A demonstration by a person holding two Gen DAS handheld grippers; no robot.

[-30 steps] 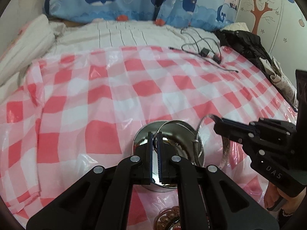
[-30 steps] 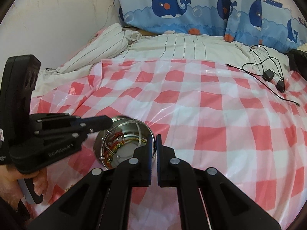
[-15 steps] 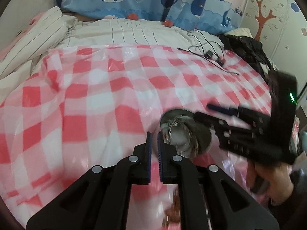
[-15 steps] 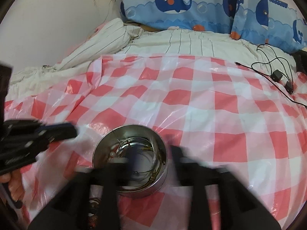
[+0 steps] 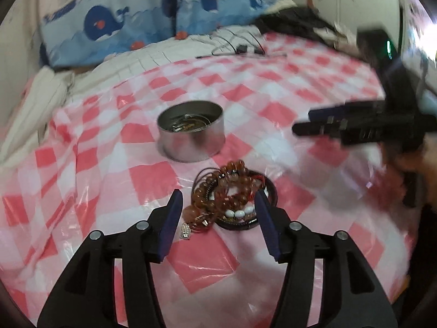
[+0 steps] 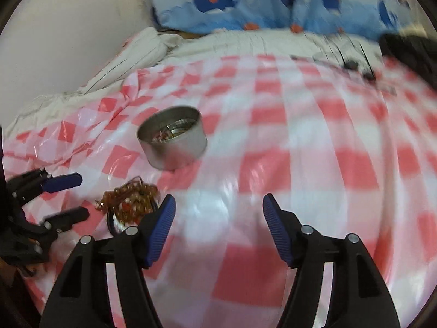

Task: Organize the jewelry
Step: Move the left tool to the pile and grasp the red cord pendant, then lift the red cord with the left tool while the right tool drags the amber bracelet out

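Observation:
A round silver tin (image 5: 191,134) stands open on the red-and-white checked sheet (image 5: 273,90), with some jewelry inside. In front of it lies a pile of amber bead bracelets (image 5: 232,191) with white beads and dark cords. My left gripper (image 5: 218,205) is open, its jaws on either side of the pile's near edge. My right gripper (image 6: 218,207) is open and empty, to the right of the pile (image 6: 131,202) and nearer than the tin (image 6: 172,139). It also shows blurred in the left wrist view (image 5: 352,125).
The checked sheet covers a bed. Whale-print pillows (image 6: 273,0) and a striped blanket (image 6: 131,60) lie at the back, black cables (image 5: 240,47) and dark clothes (image 5: 295,24) at the back right. A wall (image 6: 68,27) is on the left.
Both grippers have opened and pulled back from the tin. The left one, shut over the tin before, now straddles the bead pile. The right one has swung rightwards.

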